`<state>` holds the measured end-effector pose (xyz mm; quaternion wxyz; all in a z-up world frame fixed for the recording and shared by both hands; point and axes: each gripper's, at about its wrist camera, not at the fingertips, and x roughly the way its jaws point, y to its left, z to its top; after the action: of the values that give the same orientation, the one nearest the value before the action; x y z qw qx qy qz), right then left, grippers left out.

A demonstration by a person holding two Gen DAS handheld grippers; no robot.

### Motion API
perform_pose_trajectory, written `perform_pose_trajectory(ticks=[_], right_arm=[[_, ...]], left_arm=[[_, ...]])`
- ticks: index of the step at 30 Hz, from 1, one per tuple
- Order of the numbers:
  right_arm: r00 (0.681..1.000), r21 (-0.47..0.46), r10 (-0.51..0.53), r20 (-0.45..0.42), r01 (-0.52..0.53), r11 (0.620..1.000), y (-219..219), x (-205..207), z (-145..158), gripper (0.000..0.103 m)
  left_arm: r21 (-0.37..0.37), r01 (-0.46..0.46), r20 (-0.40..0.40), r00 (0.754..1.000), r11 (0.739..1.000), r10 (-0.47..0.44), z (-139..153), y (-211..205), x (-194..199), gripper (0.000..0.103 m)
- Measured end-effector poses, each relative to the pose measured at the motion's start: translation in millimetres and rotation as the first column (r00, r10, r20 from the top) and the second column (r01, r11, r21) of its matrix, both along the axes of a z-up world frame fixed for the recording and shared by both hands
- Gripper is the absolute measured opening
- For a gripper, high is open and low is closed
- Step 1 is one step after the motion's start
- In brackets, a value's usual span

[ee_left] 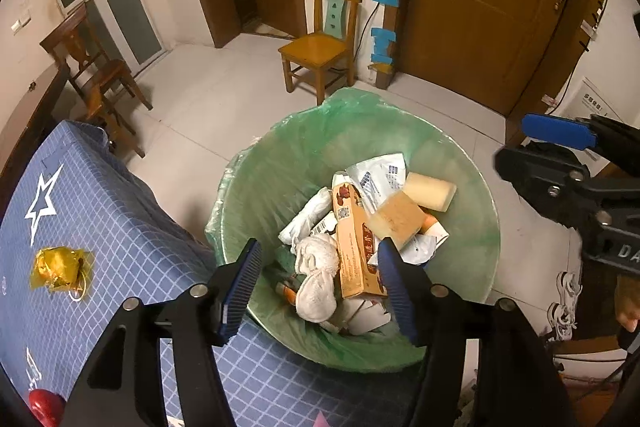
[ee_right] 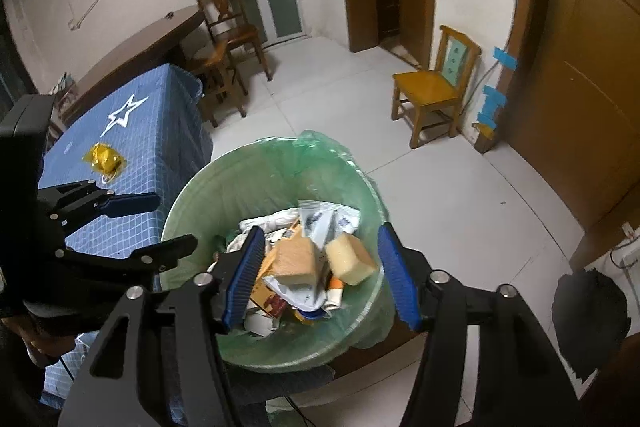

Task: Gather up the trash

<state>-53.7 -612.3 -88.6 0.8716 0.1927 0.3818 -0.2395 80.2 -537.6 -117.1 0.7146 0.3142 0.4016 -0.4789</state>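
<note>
A table under a blue grid-pattern cloth [ee_left: 120,227] with a white star stands on pale floor tiles; a crumpled yellow wrapper [ee_left: 60,269] lies on it. Just beside the table, a round bin with a green plastic liner [ee_left: 280,163] holds two yellow sponges [ee_left: 430,191], an orange carton [ee_left: 354,251], white cloth and paper packets. The left gripper [ee_left: 320,283] and right gripper [ee_right: 322,273] hang above the bin, ribbed blue pads spread wide, gripping nothing. A small wooden chair [ee_left: 320,45] and brown doors stand beyond.
</note>
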Motion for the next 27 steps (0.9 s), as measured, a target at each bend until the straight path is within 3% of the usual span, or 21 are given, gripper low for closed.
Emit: perform_pose_trajectory(ticks=[2, 10, 27], right_arm=[[1.000, 0.003, -0.017, 0.016, 0.017, 1.000, -1.0, -9.6, 0.3, 0.064], [0.999, -0.061, -0.039, 0.036, 0.041, 0.997, 14.6, -23.8, -5.6, 0.068], [0.996, -0.068, -0.056, 0.071, 0.060, 0.996, 18.8, -33.7, 0.0, 0.075]], left_arm=[[-0.021, -0.014, 0.020, 1.000, 1.000, 0.014, 3.0, 2.7, -1.1, 0.077], [-0.093, -0.058, 0.077, 0.995, 0.994, 0.065, 8.3, 13.0, -7.3, 0.083], [-0.101, -0.012, 0.093, 0.995, 0.995, 0.022, -2.0, 17.3, -19.6, 0.085]])
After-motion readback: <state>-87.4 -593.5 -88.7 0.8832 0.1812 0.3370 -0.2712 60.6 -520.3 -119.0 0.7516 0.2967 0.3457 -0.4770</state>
